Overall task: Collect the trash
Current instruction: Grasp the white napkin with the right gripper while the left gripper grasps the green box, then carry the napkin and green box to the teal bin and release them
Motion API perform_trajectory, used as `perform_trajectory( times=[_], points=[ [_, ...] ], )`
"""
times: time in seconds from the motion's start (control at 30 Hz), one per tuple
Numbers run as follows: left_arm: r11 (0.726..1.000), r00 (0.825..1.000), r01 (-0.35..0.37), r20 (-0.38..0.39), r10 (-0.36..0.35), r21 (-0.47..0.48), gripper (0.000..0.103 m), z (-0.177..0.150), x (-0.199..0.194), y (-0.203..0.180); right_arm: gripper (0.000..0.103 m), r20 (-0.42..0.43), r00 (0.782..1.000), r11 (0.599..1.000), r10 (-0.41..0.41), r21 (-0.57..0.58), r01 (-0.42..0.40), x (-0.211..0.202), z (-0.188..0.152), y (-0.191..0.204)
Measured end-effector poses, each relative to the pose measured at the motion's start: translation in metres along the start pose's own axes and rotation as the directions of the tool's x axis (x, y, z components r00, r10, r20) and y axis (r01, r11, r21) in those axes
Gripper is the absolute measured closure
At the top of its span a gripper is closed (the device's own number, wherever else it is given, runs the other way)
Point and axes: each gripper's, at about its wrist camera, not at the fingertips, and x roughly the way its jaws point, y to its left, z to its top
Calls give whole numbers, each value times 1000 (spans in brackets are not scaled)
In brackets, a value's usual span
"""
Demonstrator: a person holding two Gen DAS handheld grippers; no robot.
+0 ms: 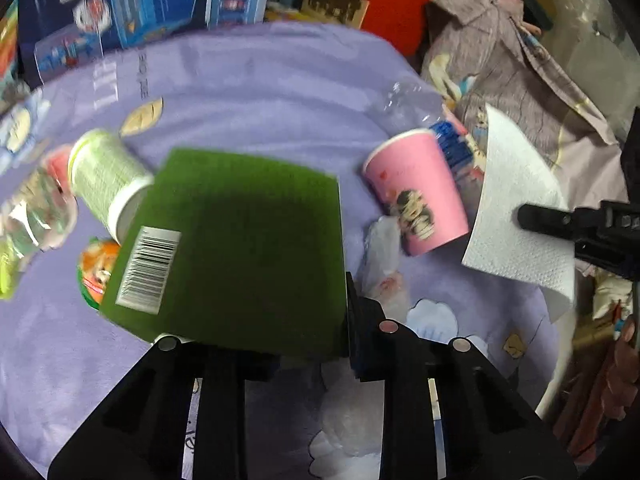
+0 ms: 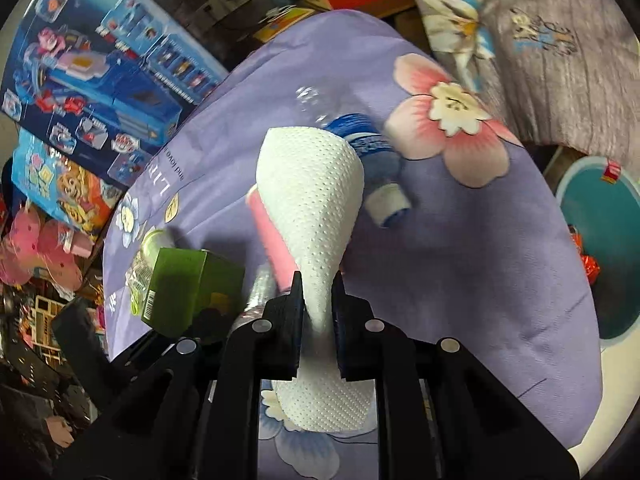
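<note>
My left gripper [image 1: 256,344] is shut on a green carton [image 1: 236,248] with a barcode label and holds it above the purple cloth [image 1: 248,80]. It also shows in the right wrist view [image 2: 188,288]. My right gripper [image 2: 318,292] is shut on a white paper towel [image 2: 312,200], which also shows in the left wrist view [image 1: 516,208]. On the cloth lie a pink paper cup [image 1: 416,192], a clear bottle with a blue label [image 2: 360,140], a white-green cup [image 1: 108,176] and a crumpled clear wrapper [image 1: 380,256].
A teal bin with a white rim [image 2: 600,248] stands low at the right of the table. Blue toy boxes [image 2: 100,64] stand behind the table. A grey patterned garment [image 1: 520,60] lies at the right. A crushed clear bottle [image 1: 32,208] lies at the left.
</note>
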Motion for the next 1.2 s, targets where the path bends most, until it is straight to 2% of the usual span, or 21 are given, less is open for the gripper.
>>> perform_trajectory(
  times=[0.17, 0.33, 0.53, 0.63, 0.73, 0.83, 1.0, 1.2],
  points=[
    [1000, 997, -7, 80, 5, 29, 84, 11, -36, -19, 90, 30, 999, 998, 25, 49, -27, -14, -1, -26],
    [997, 991, 20, 128, -30, 78, 84, 21, -57, -47, 90, 57, 997, 996, 44, 81, -49, -29, -2, -47],
    [988, 987, 115, 102, -125, 99, 84, 25, -64, -72, 90, 92, 994, 992, 59, 104, -69, -50, -8, -67],
    [975, 981, 148, 98, -166, 168, 84, 18, -68, -93, 90, 110, 992, 989, 58, 129, -72, -58, -12, -80],
    [954, 974, 198, 62, -216, 223, 84, 6, -64, -114, 90, 114, 992, 987, 54, 147, -71, -62, -17, -91],
    [942, 971, 223, 30, -238, 250, 84, -3, -58, -128, 90, 120, 991, 984, 51, 166, -71, -66, -20, -103],
    [936, 959, 285, -56, -280, 205, 84, 1, -41, -138, 90, 142, 988, 974, 51, 210, -81, -75, -23, -125],
    [922, 946, 325, -89, -313, 211, 83, 17, -32, -163, 90, 179, 982, 960, 51, 262, -97, -88, -24, -157]
  ],
)
